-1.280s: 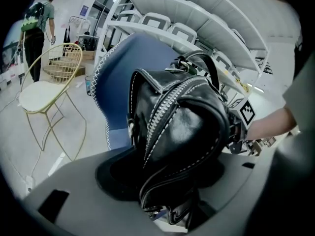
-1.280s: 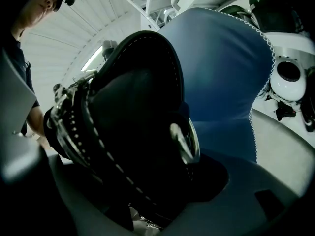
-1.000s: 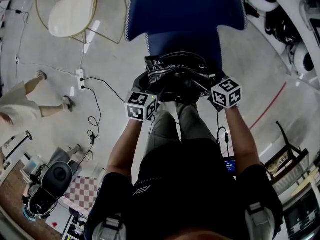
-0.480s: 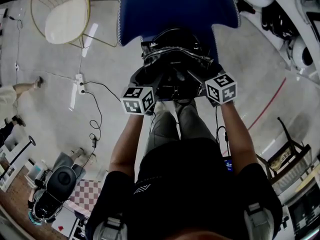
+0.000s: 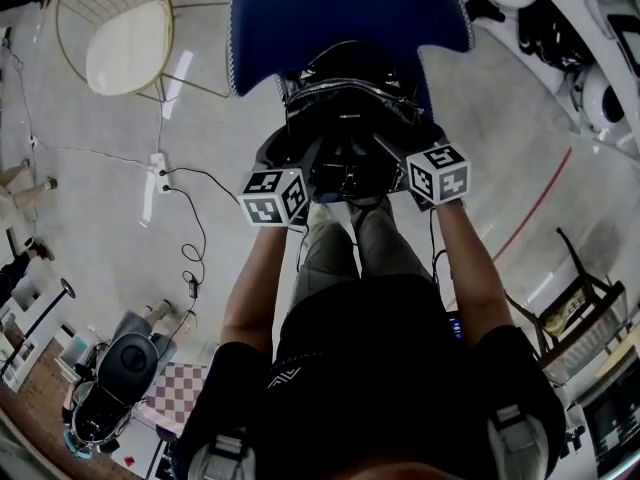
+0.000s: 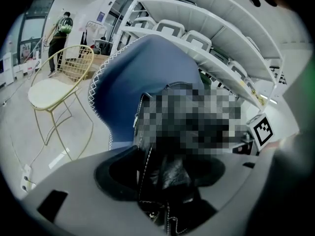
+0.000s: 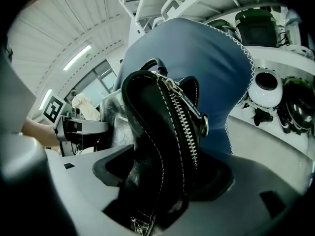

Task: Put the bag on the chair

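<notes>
While I hold the bag (image 5: 345, 108) from both ends, it sits over the seat of the blue chair (image 5: 350, 13), just in front of the backrest and upright, with its zip running along the top. My left gripper (image 6: 165, 200) is pinched on the bag's left end, black stitched leather packed between its jaws. My right gripper (image 7: 147, 200) has the other end between its jaws, which are opening, and the leather fills the gap there. From the head view the marker cubes cover both sets of fingertips, and the bag hides the seat, so I cannot tell whether its base rests there. A mosaic patch blanks the bag's middle in the left gripper view.
</notes>
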